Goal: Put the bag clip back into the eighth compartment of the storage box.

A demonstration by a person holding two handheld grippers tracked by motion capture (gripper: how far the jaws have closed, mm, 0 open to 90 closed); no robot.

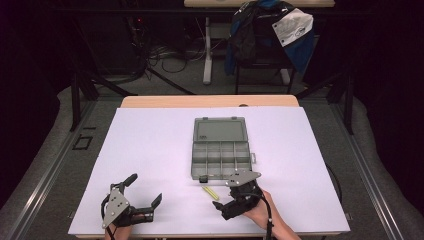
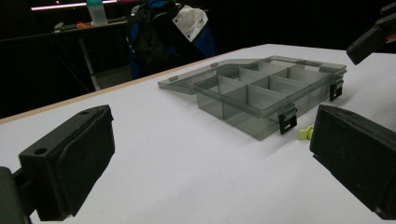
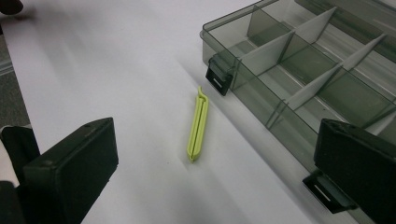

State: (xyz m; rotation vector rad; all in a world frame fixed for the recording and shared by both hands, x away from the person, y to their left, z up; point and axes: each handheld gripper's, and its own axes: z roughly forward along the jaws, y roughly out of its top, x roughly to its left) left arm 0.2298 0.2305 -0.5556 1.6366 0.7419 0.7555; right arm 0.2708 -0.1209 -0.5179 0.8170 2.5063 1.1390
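Just in front of the open compartment box [image 3: 299, 70] lies a lime-green bag clip [image 3: 198, 126]; the right gripper [image 1: 231, 199] hangs wide open, empty, aimed at it, while the left gripper [image 1: 145, 197] waits open, clear

High view looks down; both gripper views closely share the organizer box [image 1: 220, 147].

Green clip [image 3: 198, 126] flat beside open organizer [image 3: 299, 70]

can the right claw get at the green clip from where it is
Probably yes: the right claw is open with the green clip lying free on the table just ahead, beside the organizer box, nothing between.
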